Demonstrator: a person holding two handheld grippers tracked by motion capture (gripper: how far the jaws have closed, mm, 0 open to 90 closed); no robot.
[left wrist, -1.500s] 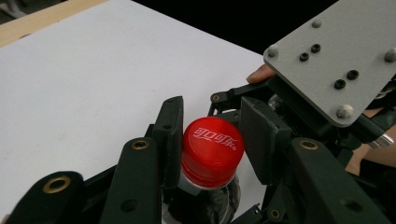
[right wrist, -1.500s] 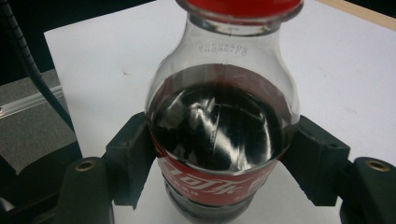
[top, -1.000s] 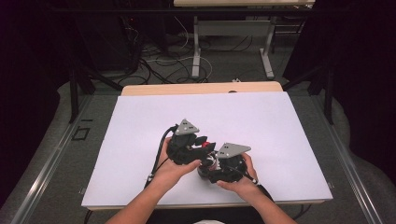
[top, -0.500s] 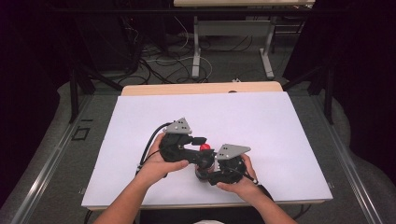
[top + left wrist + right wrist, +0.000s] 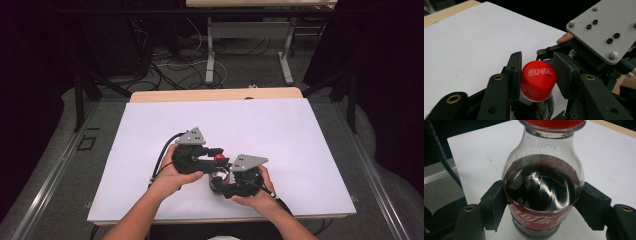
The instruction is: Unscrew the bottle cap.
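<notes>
My right gripper (image 5: 541,202) clamped the bottle (image 5: 542,187); my left gripper (image 5: 537,77) straddled its cap (image 5: 538,80), grip unclear; white table (image 5: 280,130), cabled floor (image 5: 170,65) behind.

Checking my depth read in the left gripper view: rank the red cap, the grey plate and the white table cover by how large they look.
1. White table cover, largest.
2. Grey plate, cut off by the frame edge.
3. Red cap, smallest, though it sits nearest the camera, between the left jaws.

white-topped wooden table (image 5: 280,125) on grey floor (image 5: 55,165); beyond it, dark room, metal desk legs (image 5: 210,50), tangled cables (image 5: 170,65).
</notes>
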